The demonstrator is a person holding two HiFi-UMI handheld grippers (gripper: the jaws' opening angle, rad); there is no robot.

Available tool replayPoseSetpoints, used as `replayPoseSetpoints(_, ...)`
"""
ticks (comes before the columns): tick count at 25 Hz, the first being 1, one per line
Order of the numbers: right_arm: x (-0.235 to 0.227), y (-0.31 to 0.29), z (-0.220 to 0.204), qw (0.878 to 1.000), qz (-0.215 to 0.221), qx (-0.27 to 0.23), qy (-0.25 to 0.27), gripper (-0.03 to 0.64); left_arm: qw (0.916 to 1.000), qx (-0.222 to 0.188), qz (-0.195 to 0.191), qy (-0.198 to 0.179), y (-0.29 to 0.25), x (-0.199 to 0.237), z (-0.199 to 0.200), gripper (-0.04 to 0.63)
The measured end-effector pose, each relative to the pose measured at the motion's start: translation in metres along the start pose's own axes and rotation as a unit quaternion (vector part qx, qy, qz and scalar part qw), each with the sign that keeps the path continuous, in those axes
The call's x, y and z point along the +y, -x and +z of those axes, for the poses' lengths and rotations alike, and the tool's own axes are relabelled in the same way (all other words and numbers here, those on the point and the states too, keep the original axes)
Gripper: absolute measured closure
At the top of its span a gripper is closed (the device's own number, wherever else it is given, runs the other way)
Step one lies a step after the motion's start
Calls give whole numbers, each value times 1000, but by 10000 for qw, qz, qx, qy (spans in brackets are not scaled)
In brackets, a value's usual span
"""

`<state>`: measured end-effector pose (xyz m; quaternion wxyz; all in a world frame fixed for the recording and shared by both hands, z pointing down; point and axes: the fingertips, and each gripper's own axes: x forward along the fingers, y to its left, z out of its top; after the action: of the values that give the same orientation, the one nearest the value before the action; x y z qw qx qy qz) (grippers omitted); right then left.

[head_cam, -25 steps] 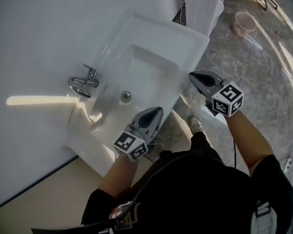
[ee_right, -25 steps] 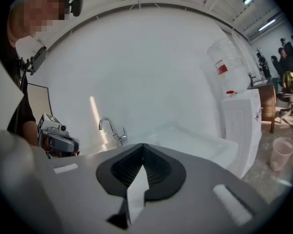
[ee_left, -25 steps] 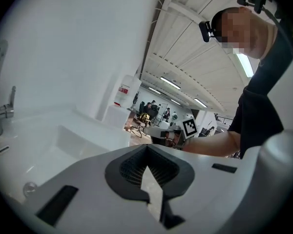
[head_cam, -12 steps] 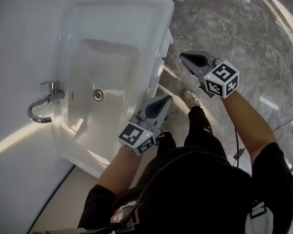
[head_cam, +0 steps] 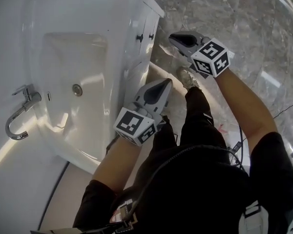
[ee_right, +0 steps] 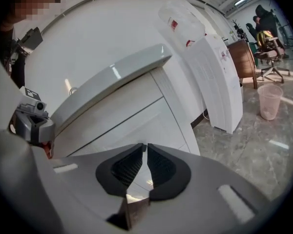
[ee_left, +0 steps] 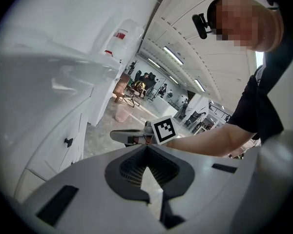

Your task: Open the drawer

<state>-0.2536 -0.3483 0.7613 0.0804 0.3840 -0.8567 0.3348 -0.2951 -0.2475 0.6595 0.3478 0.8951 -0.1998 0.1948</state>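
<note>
Just dropped down past the sink [head_cam: 118, 57]: left gripper [head_cam: 164, 84] and right gripper [head_cam: 174, 37] both pinched together, empty, nearing cabinet knobs [head_cam: 139, 37] upper-centre, nothing grabbed yet.

Top [head_cam: 200, 189]: black, with short sleeves.
Trousers [head_cam: 198, 116]: dark, plain.
Shoe [head_cam: 185, 76]: light-coloured, only one in sight.
Cable [head_cam: 185, 149]: thin and black, curving across the chest.
Left gripper [head_cam: 164, 82]: pale grey tapered shell with black ribbed pads.
Right gripper [head_cam: 172, 36]: the same grey shell and dark inner pads.
Left cube [head_cam: 135, 126]: white faces with black square markers.
Right cube [head_cam: 211, 57]: white, with matching markers.
Head camera [ee_left: 200, 26]: small and black.
</note>
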Motion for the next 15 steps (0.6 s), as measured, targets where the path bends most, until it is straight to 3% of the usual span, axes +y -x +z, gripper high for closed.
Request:
replayPoseSetpoints(12, -62, -73, -109, 9982, 164, 536, -220, 589, 9970, 515, 410, 413, -46, 50, -94, 604)
replayPoseSetpoints(15, -72, -99, -135, 9970, 262, 680, -265, 580, 9961, 644, 470, 368, -54, 62, -113, 604)
